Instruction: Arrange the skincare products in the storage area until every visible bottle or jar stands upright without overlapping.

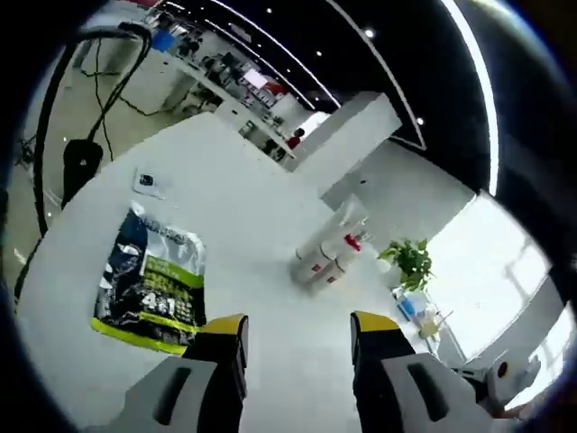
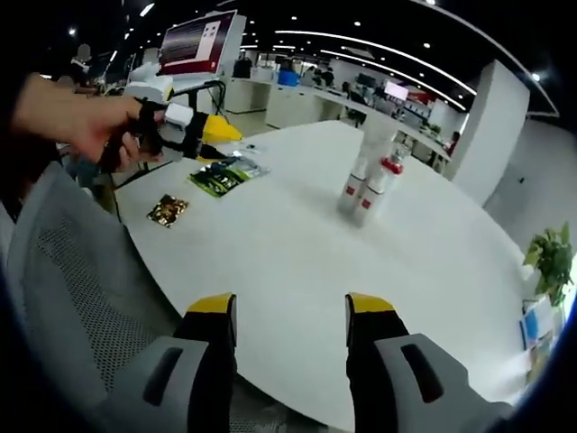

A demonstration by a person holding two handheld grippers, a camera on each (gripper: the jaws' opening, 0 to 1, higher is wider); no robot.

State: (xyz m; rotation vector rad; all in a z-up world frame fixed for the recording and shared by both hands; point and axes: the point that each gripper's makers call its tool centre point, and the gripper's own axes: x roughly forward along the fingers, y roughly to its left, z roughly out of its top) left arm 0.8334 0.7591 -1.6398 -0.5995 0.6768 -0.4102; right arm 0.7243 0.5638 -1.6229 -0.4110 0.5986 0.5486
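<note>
- Left gripper view, left to right: a dark and green printed pouch (image 1: 153, 284) lies flat on the round white table (image 1: 243, 198), just beyond the left gripper (image 1: 297, 336); a small pale item (image 1: 148, 181) sits farther up the tabletop, too small to name.
- Left gripper: yellow-tipped jaws stand wide apart with nothing between them; it hangs above the table, touching nothing.
- Right of the jaw line in this view: two white bottles (image 1: 326, 255), one with a red cap, pressed side by side; beyond them a potted green plant (image 1: 410, 260).
- Right gripper view, left to right: a person's hand (image 2: 86, 117) grips the left gripper (image 2: 209, 133); below it the same pouch (image 2: 221, 176) and a small gold-brown packet (image 2: 168, 209) on the table (image 2: 297, 262); a grey mesh chair (image 2: 63, 262) at the near edge.
- The bottles (image 2: 368, 189) stand near the table's middle, long axes upright, touching each other.
- Right gripper (image 2: 290, 329): jaws wide, empty, poised over the near table edge.
- Key relation, as a judgement: the bottles lie ahead and slightly right of the right gripper, well apart from both tools; which hand is nearer cannot be told.
</note>
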